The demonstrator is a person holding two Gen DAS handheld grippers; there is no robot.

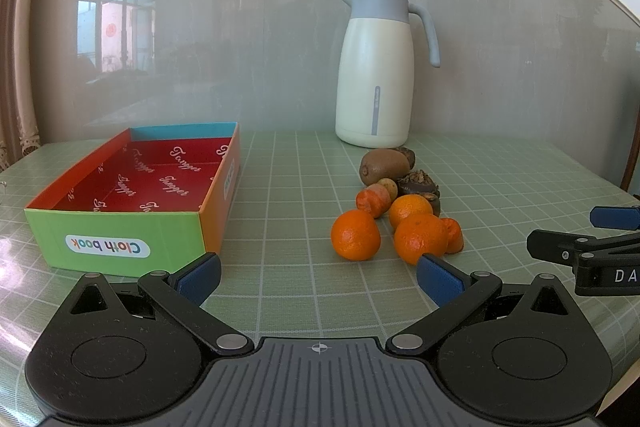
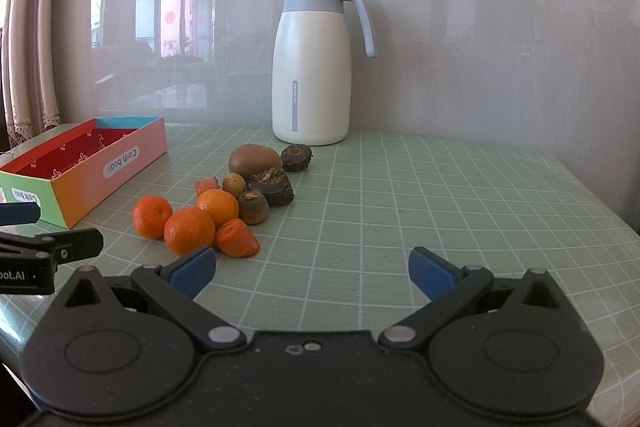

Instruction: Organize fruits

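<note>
Fruits [image 1: 404,211] lie clustered on the counter [image 1: 304,195], right of the empty box [image 1: 132,195]; left hand-held gripper [image 1: 318,277] gapes empty just behind them, nearer; right hand-held gripper [image 2: 312,273] likewise spread, empty.

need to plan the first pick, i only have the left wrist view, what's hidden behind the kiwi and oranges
Observer: In the right wrist view a dark brown fruit sits apart just right of the kiwi, in front of the jug.
Operator: how many dark ones in all
Observer: Three; the other two, a large one and a smaller one, sit right of the oranges.
Operator: is the right gripper holding anything
Observer: No, the right gripper has its fingers spread with only bare mat between them.
</note>
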